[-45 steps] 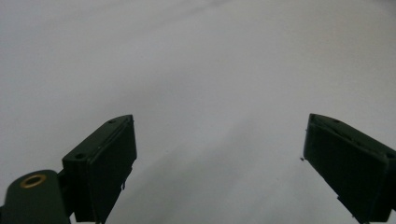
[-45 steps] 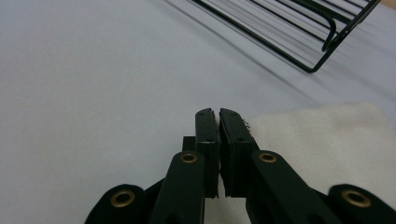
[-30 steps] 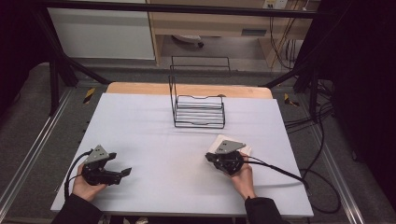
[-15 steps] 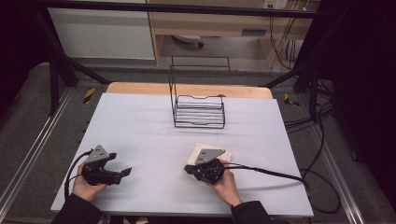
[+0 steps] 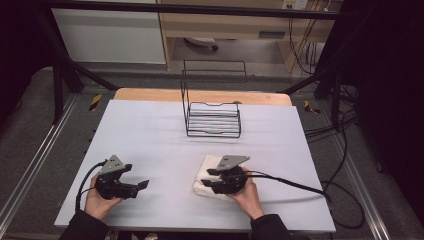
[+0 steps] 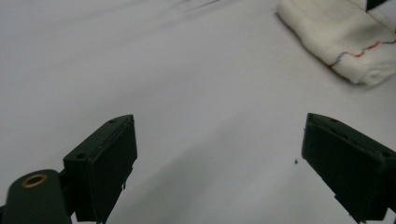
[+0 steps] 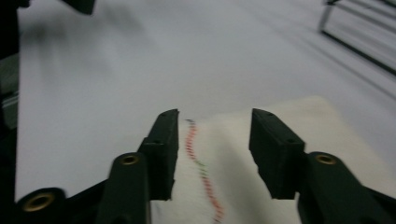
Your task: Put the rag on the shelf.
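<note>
A folded white cloth (image 5: 204, 176) with a red stitched line lies on the white table cover (image 5: 150, 130), right of centre near the front. My right gripper (image 5: 210, 178) rests over it, pointing left. Its jaws have just been opening. In the right gripper view they (image 7: 212, 135) stand apart above the cloth (image 7: 233, 182), and the pads do not press on it. My left gripper (image 5: 137, 175) hovers at the front left with jaws wide and nothing between them (image 6: 215, 154). The cloth (image 6: 345, 42) lies ahead of it.
A black wire rack (image 5: 212, 120) stands at the back middle of the table. A wooden table edge (image 5: 150, 95) runs behind the white cover. Cables (image 5: 300, 185) trail from the right gripper toward the right edge.
The right hand moved left and toward the front, and the cloth came with it. Its jaws went from shut to apart. The left hand shifted slightly right.
</note>
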The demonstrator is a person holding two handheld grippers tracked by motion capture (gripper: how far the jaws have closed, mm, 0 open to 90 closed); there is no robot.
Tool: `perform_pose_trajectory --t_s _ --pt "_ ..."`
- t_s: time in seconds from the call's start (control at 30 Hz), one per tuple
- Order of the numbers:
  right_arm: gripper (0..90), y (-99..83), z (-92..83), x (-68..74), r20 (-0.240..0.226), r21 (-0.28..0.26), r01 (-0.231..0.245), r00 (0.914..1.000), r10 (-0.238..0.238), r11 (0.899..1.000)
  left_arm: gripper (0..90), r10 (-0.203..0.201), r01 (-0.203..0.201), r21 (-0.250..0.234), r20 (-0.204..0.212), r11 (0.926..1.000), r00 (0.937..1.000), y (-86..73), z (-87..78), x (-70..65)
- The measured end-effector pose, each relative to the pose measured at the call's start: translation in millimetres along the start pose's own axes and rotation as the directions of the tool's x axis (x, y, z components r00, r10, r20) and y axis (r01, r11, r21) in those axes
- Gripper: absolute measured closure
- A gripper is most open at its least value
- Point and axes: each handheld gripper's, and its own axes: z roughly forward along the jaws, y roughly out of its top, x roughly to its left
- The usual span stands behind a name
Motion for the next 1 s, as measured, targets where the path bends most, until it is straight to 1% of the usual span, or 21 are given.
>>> perform_pose_trajectory --t_s 0.07,0.1,0.13,0.17,0.2,0.23,0.27,0.3,0.33,0.37,0.43,0.5,0.53,0.63,0.67,0.7,0.73,0.77,0.83,0.87,1.0 --pt "41.0 -3.4 -14.2 -12.0 0.063 -0.006 -0.032 0.9975 0.032 0.999 12.3 -0.012 0.012 -0.008 0.018 0.9999 0.9998 6.8 3.2 -9.6" --pt "41.0 -3.4 -14.2 -12.0 0.063 -0.006 -0.032 0.9975 0.032 0.999 12.3 -0.014 0.014 -0.009 0.029 0.9999 0.9995 10.3 5.4 -14.5" --pt "38.0 -9.7 -27.1 -23.7 0.115 -0.015 -0.071 0.9908 0.072 0.997 14.7 -0.019 0.019 -0.008 0.041 0.9998 0.9990 13.7 8.4 -20.0" --pt "35.4 -13.6 -32.8 -29.3 0.143 -0.016 -0.086 0.9858 0.087 0.996 16.4 -0.015 0.015 -0.002 0.051 0.9999 0.9986 17.3 11.7 -25.5" --pt "34.3 -17.9 -37.8 -34.3 0.170 -0.017 -0.103 0.9799 0.105 0.994 18.5 -0.012 0.011 0.008 0.057 0.9999 0.9983 20.9 15.5 -31.3" --pt "34.3 -17.9 -37.8 -34.3 0.170 -0.017 -0.103 0.9799 0.105 0.994 18.5 -0.003 0.002 0.015 0.065 0.9999 0.9979 24.3 19.7 -37.1" --pt "34.9 -22.7 -42.2 -38.6 0.195 -0.013 -0.124 0.9729 0.124 0.992 20.5 0.005 -0.007 0.022 0.072 0.9997 0.9974 27.4 24.4 -43.0" --pt "36.7 -32.8 -48.6 -46.2 0.224 -0.021 -0.161 0.9612 0.162 0.987 27.0 0.008 -0.010 0.031 0.078 0.9995 0.9969 30.4 29.4 -48.7" --pt "36.7 -32.8 -48.6 -46.2 0.224 -0.021 -0.161 0.9612 0.162 0.987 27.0 0.008 -0.012 0.036 0.095 0.9993 0.9955 33.3 34.6 -54.2" --pt "37.4 -37.5 -50.3 -49.2 0.229 -0.018 -0.179 0.9568 0.179 0.984 30.0 0.001 -0.006 0.043 0.111 0.9991 0.9939 36.0 40.1 -59.8" --pt "40.3 -47.0 -51.1 -55.6 0.262 -0.009 -0.213 0.9425 0.208 0.977 38.5 -0.009 0.001 0.059 0.137 0.9983 0.9906 41.8 51.3 -69.5" --pt "41.8 -48.4 -50.3 -57.8 0.263 -0.008 -0.220 0.9408 0.214 0.976 41.1 -0.024 0.013 0.071 0.154 0.9974 0.9878 47.5 62.4 -78.4" --pt "43.0 -48.9 -49.1 -59.2 0.266 -0.009 -0.234 0.9366 0.228 0.972 43.4 -0.028 0.017 0.074 0.158 0.9971 0.9870 50.0 67.8 -82.5" --pt "49.8 -48.3 -43.9 -63.5 0.270 -0.022 -0.258 0.9286 0.254 0.966 50.1 -0.046 0.032 0.094 0.152 0.9951 0.9873 55.2 82.5 -92.5" --pt "50.7 -47.6 -42.1 -64.8 0.266 -0.027 -0.268 0.9269 0.265 0.963 52.8 -0.046 0.032 0.101 0.141 0.9943 0.9889 55.8 86.5 -95.2" --pt "53.6 -46.6 -38.0 -67.7 0.266 -0.030 -0.285 0.9216 0.283 0.958 59.0 -0.046 0.031 0.109 0.137 0.9936 0.9895 55.6 89.8 -97.0" --pt "53.6 -46.6 -38.0 -67.7 0.266 -0.030 -0.285 0.9216 0.283 0.958 59.0 -0.051 0.034 0.120 0.141 0.9922 0.9887 54.9 93.3 -98.6" --pt "55.9 -46.3 -33.8 -70.1 0.280 -0.013 -0.286 0.9188 0.278 0.958 63.5 -0.052 0.034 0.132 0.142 0.9907 0.9885 53.8 96.5 -100.1" --pt "57.0 -46.4 -31.7 -71.1 0.282 -0.012 -0.293 0.9162 0.285 0.956 65.9 -0.047 0.026 0.150 0.140 0.9884 0.9890 50.2 100.9 -102.2" --pt "58.3 -47.1 -28.6 -72.5 0.278 -0.004 -0.300 0.9161 0.289 0.954 68.8 -0.050 0.027 0.158 0.144 0.9871 0.9882 48.6 102.6 -102.4" --pt "61.0 -48.2 -23.8 -72.9 0.274 0.012 -0.302 0.9178 0.287 0.953 71.6 -0.075 0.048 0.165 0.159 0.9851 0.9844 46.7 105.5 -101.7"
